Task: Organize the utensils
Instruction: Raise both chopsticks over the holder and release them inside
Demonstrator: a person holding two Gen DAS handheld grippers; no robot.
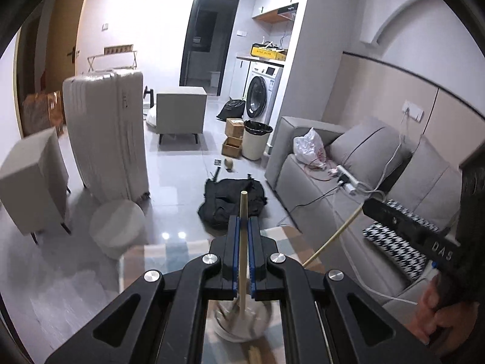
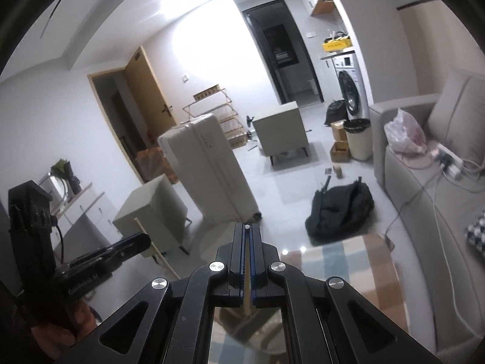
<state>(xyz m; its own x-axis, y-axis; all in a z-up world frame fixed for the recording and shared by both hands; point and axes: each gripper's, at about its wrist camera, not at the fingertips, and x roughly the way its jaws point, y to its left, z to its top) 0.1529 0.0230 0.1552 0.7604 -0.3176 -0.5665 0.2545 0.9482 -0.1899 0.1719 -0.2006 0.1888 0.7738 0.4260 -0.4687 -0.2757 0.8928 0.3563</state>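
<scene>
Left wrist view: left gripper [image 1: 242, 227] clamps a chopstick [image 1: 242, 212] mid-shaft; right gripper [image 2: 248, 236] pinches another [image 2: 249, 276], both above the near holder [image 1: 242, 321]. Light, stiff, slippery wood; mid-shaft holds seem best.

Each wrist camera looks forward and downward along its own tongs. Both views share the white suitcase [image 1: 106, 133] [image 2: 209, 163], far beyond.

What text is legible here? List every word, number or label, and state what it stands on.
"DA5": in raised letters on the right gripper, seen from the left wrist.
"GenRobot.AI" (faint; my best reading): on the left gripper, seen from the right wrist.
Yellow box above the washing machine: dark print, too small to read.
Washing machine sticker: blurred, unreadable.
</scene>
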